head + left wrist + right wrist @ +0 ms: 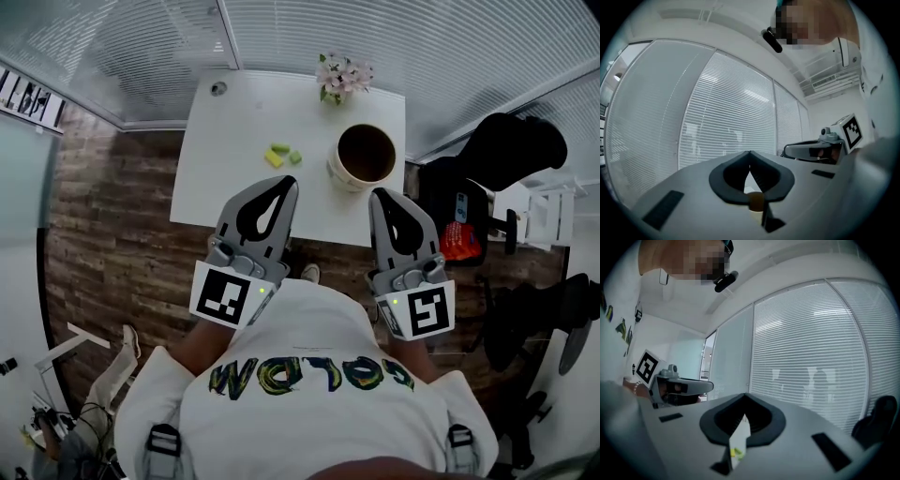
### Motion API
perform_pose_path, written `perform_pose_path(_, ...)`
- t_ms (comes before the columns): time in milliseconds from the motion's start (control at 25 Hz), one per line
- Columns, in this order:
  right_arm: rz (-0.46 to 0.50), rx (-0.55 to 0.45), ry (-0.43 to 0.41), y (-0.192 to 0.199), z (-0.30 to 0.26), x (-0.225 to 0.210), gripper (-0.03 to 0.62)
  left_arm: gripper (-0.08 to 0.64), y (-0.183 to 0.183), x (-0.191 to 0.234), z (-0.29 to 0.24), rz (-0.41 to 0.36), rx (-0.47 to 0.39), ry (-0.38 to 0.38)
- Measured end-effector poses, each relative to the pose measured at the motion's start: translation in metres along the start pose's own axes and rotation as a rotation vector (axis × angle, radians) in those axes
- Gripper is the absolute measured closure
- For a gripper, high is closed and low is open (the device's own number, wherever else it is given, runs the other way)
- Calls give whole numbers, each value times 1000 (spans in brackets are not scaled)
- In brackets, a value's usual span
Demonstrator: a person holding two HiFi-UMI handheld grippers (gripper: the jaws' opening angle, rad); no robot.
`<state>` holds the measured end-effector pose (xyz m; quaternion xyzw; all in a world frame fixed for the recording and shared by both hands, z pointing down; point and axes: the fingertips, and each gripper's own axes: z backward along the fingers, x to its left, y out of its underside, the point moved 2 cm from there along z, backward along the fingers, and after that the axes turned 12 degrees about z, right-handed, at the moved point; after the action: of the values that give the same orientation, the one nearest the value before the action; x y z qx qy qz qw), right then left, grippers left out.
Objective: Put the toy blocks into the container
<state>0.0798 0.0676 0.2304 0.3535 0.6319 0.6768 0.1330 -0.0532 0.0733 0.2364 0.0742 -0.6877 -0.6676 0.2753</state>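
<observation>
Three small toy blocks lie together on the white table (230, 178): a yellow block (273, 158) and two green blocks (281, 148). To their right stands the round cream container (365, 156) with a dark inside. My left gripper (287, 182) hovers over the table's near edge, just short of the blocks, jaws shut and empty. My right gripper (379, 194) is at the near edge below the container, also shut and empty. In the left gripper view (749, 153) the container (756, 202) shows between the jaws. In the right gripper view (744, 395) the blocks (736, 452) show low in the gap.
A vase of pink flowers (342, 77) stands at the table's far edge. A black office chair (511, 150) and a red item (457, 241) are to the right of the table. Window blinds (394, 37) run behind it, and wooden flooring (103, 244) lies to the left.
</observation>
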Motion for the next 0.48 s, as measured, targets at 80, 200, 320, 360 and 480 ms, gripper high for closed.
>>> perform_pose_path(80, 3, 4, 6, -1, -22, 0, 584, 547, -6, 20, -7, 1, -1, 7)
perform_pose_path(200, 4, 11, 12, -4, -53, 0, 584, 548, -14, 48, -18, 8, 1, 19)
perform_pose_path(320, 7, 16, 27, -8, -75, 1, 584, 547, -20, 70, -26, 12, 5, 37)
perform_pose_path(360, 8, 17, 33, -8, -81, 1, 584, 547, -21, 76, -28, 13, 5, 45)
perform_pose_path(480, 7, 20, 51, -8, -94, 1, 584, 548, -22, 90, -36, 16, 14, 67)
